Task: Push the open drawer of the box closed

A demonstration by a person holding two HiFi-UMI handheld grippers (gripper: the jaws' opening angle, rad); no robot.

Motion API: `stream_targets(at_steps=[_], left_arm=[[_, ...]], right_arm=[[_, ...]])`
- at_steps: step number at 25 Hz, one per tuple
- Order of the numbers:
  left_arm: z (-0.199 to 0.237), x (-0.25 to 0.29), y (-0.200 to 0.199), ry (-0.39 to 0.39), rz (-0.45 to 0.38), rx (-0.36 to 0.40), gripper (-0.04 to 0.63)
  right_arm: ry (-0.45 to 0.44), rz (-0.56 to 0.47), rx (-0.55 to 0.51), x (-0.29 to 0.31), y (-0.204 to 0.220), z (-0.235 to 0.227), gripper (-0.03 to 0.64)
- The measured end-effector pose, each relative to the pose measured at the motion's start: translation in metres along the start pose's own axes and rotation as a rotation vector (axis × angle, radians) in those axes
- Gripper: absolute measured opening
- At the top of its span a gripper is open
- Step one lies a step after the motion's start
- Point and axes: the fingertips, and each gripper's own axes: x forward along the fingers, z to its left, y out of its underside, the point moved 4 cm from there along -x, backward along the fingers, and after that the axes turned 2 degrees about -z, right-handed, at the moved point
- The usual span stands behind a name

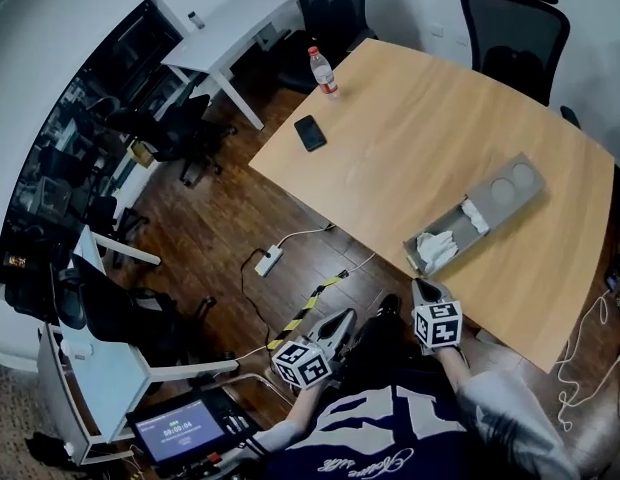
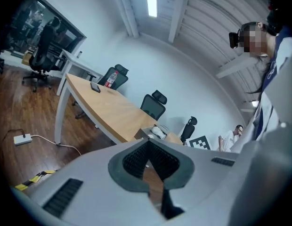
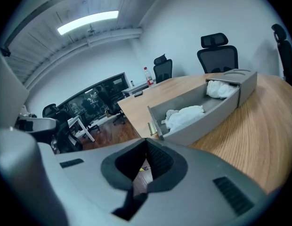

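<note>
- The drawer [image 3: 202, 108] is pulled well out of the grey box [image 3: 241, 83]. It lies just ahead of the right gripper [image 3: 147, 141], a little to that gripper's right, with its front panel [image 3: 153, 119] turned toward the jaws.
- White cloth [image 3: 183, 115] lies bunched inside the drawer, with more of it further in, by the box's mouth.
- The right gripper's jaws are pressed together with nothing between them. In the head view the right gripper sits near the drawer front but apart from it, just off the worktop [image 1: 410, 118] edge.
- The left gripper [image 2: 147, 143] also has its jaws pressed together and empty. It hangs off the worktop, well to the left of the right gripper and further from the drawer.
- Progress, as I judge it: nothing is pushed yet. The whole closing stroke is left, starting with contact on the front panel.
- Far beyond both grippers, at the worktop's other end, stand a bottle [image 1: 323, 71] and a phone [image 1: 310, 132].
</note>
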Motion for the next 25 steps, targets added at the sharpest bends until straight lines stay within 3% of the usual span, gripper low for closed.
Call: stream_targets(at_steps=[8, 18, 25], left_arm=[[0.011, 0.068, -0.032, 0.142, 0.097, 0.044, 0.0], [0.019, 0.176, 0.004, 0.36, 0.502, 0.226, 0.0], [0.008, 0.22, 0.018, 0.527, 0.637, 0.269, 0.0]], right_arm=[[0.022, -0.03, 0.165, -0.013, -0.006, -0.011, -0.002], [0.01, -0.023, 0.183, -0.012, -0.014, -0.012, -0.002], [0.173, -0.105, 0.263, -0.031, -0.021, -0.042, -0.002]])
